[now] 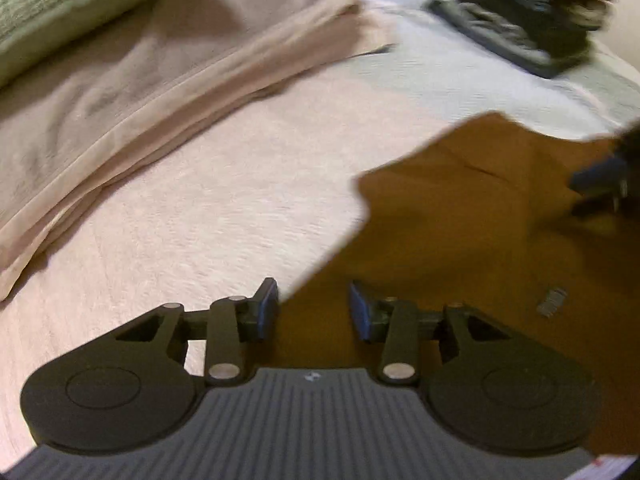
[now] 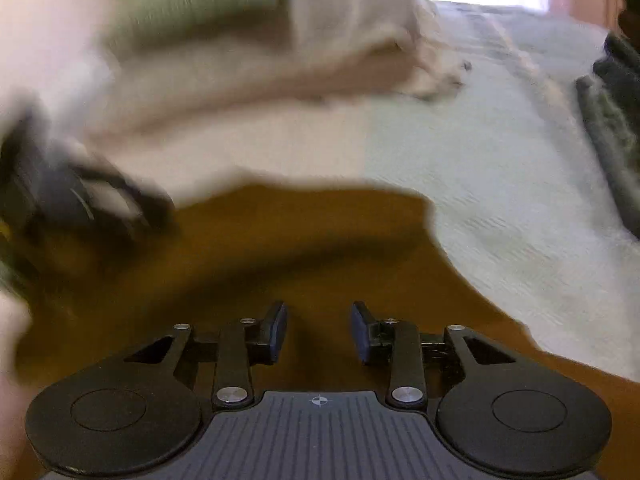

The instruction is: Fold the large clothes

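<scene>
While both views are smeared by motion blur, the mustard-brown cloth garment (image 1: 460,248) can be made out lying flat on the pale textured bedspread (image 1: 224,208). In the left wrist view it fills the lower right, with its left edge running on a slant from just ahead of the fingers up to a blunt corner near the middle; its full outline is cut off, so I cannot tell its long axis. Folded beige fabric (image 1: 132,100) lies at the upper left, well apart from the garment, and a dark folded pile (image 1: 516,28) sits at the far upper right.

The left gripper (image 1: 314,308) has its blue-padded fingers (image 1: 267,312) standing apart with nothing between them; the garment's edge shows in the gap beneath them, but contact cannot be judged.

In the right wrist view the garment (image 2: 304,248) spreads across the lower frame, its far edge running roughly crosswise. The right gripper (image 2: 319,332) hangs over it, fingers (image 2: 362,334) parted and holding nothing.
</scene>
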